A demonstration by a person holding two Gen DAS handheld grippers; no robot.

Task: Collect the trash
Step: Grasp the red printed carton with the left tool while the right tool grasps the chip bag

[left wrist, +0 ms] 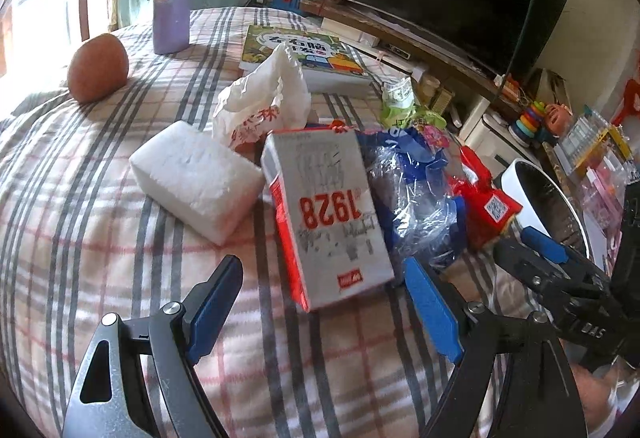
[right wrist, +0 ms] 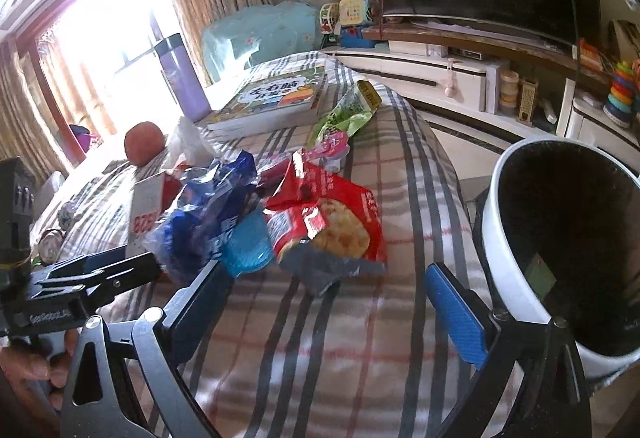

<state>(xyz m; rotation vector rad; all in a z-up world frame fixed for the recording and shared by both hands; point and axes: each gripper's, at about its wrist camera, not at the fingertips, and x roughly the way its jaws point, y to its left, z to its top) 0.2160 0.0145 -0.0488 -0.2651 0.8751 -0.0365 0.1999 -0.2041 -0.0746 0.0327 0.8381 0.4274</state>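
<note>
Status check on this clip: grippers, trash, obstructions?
Left gripper open, empty. Right gripper open, empty. Wrappers and carton on bed, bin alongside. Nothing blocking.

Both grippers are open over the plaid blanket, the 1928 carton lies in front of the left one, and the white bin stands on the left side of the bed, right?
Not quite: the white bin stands at the bed's right edge, beside the right gripper, as the right wrist view shows. The rest holds: both grippers open, the 1928 carton before the left gripper.

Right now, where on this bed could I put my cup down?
Bare plaid cover lies near the left tool, bordered by the foam block and the 1928 carton. Behind the carton it is crowded: blue wrapper, red packet, white bag.
</note>
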